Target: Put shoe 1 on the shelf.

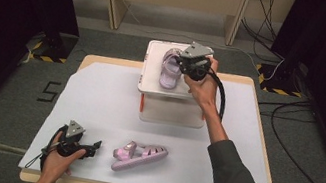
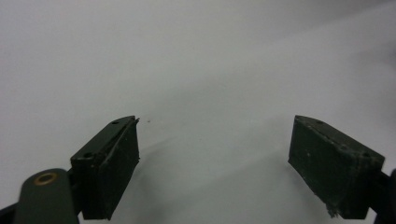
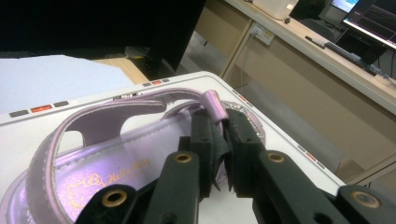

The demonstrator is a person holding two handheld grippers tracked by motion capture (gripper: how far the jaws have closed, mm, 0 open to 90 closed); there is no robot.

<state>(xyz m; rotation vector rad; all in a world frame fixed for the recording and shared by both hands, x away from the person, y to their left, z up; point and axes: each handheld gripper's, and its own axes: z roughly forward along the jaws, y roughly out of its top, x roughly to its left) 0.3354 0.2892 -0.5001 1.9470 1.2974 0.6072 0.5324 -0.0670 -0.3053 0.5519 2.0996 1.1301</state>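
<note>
A table (image 1: pixel 97 105) covered with a white sheet fills the centre of the high view. At its far edge stands a white lidded plastic box (image 1: pixel 152 82). A lilac child's sandal (image 1: pixel 171 70) lies on the box lid, and the right gripper (image 1: pixel 187 65) is clamped on its strap; the right gripper view shows the black jaws pinched together around that thin strap (image 3: pixel 215 106). A second lilac sandal (image 1: pixel 140 156) lies on its side near the table's front edge. Just to its left, the left gripper (image 1: pixel 96 145) rests on the sheet, jaws spread wide apart with nothing between them.
</note>
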